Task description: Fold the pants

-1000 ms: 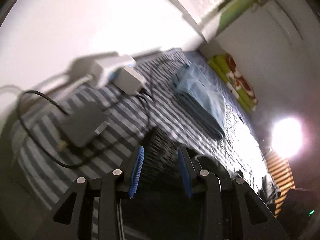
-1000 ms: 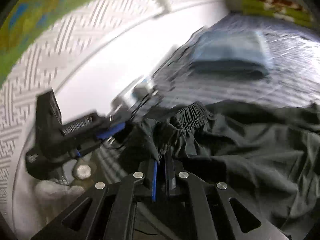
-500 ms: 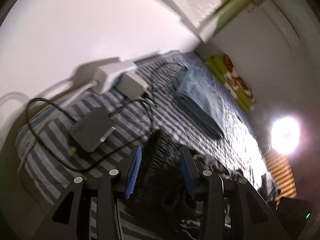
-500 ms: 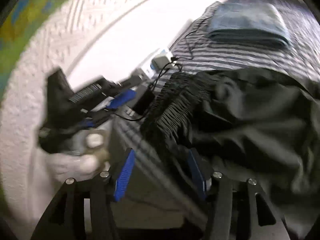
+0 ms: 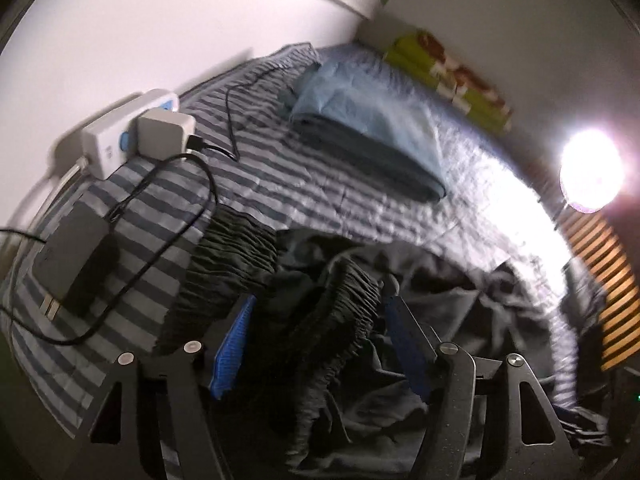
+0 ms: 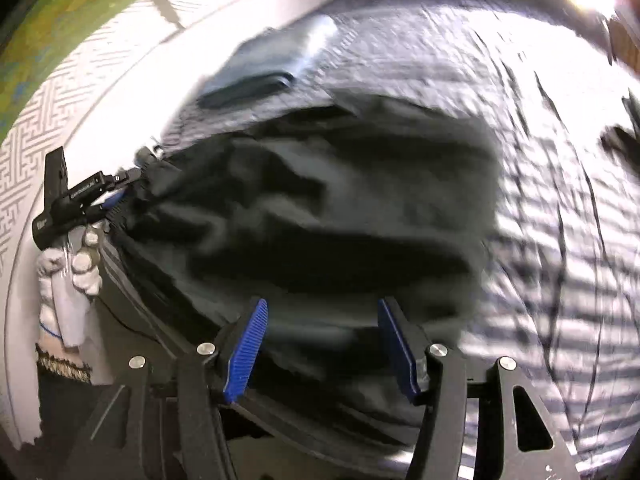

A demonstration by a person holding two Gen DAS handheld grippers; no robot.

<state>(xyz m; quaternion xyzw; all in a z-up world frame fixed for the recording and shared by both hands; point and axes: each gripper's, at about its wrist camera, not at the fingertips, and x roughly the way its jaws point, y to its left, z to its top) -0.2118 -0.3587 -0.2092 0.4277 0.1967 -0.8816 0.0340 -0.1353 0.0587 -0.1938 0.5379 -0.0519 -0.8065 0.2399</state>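
Dark grey pants point(image 5: 360, 400) lie crumpled on a striped bed cover point(image 5: 256, 176). Their gathered elastic waistband point(image 5: 232, 248) runs down between the blue pads of my left gripper point(image 5: 320, 300). Those jaws are opening, and the pads stand clear of the cloth. In the right wrist view the pants point(image 6: 340, 200) fill the middle as a dark heap. My right gripper point(image 6: 322, 304) hovers open over their near edge and grips nothing. At the pants' left edge my left gripper point(image 6: 120, 192) shows, held by a gloved hand point(image 6: 80, 268).
A folded blue cloth point(image 5: 368, 120) lies further up the bed. A white power strip point(image 5: 120, 136), a black adapter point(image 5: 76, 260) and looping cables sit at the left by the white wall. A green patterned cushion point(image 5: 452, 68) and a bright lamp point(image 5: 592, 172) are beyond.
My right gripper let go of the waistband, opened, and swung right over the pants. My left gripper's jaws widened and it moved along the waistband, which now lies loose between them.
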